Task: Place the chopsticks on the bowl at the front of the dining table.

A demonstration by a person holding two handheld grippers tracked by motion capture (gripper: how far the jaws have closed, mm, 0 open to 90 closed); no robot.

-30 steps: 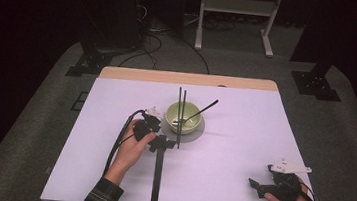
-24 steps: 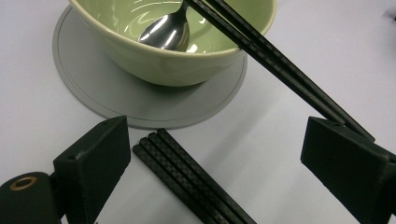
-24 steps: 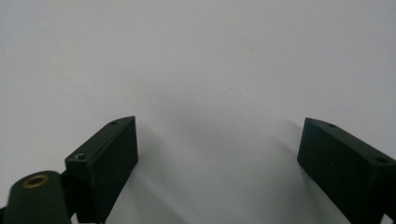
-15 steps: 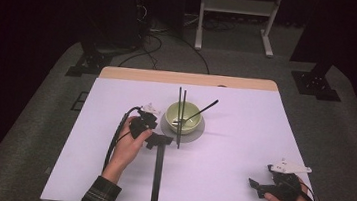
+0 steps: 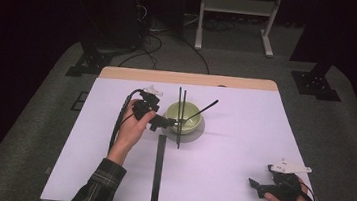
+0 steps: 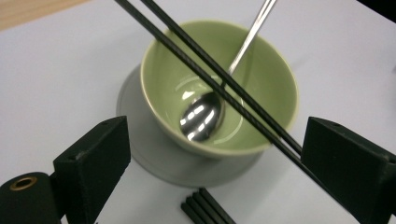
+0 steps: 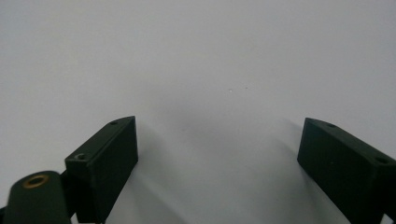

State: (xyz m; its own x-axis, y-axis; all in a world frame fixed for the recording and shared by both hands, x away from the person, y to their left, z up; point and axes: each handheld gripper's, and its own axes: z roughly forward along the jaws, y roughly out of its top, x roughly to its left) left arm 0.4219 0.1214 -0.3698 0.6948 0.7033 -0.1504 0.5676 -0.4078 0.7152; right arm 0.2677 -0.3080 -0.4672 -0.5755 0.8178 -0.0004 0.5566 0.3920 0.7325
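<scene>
A pale green bowl (image 5: pixel 185 118) stands on a grey saucer (image 5: pixel 198 133) at the table's middle. Inside it lies a metal spoon (image 6: pixel 201 117) whose dark handle (image 5: pixel 208 107) sticks out to the right. Two black chopsticks (image 5: pixel 180 116) lie across the bowl's rim (image 6: pixel 219 84). My left gripper (image 5: pixel 164 122) is open just left of the bowl, its jaws wide apart and facing the bowl's near side (image 6: pixel 215 154). My right gripper (image 5: pixel 256 185) is open near the table's front right corner, with bare white tabletop (image 7: pixel 210 70) between its jaws.
A long black bar (image 5: pixel 158 171) runs from below the bowl to the table's front edge; its end (image 6: pixel 205 207) lies between my left jaws. A wooden strip (image 5: pixel 189 78) edges the far side of the table. Stands and cables are on the floor behind.
My left gripper has slid a little toward the bowl. The right gripper has stayed put.
</scene>
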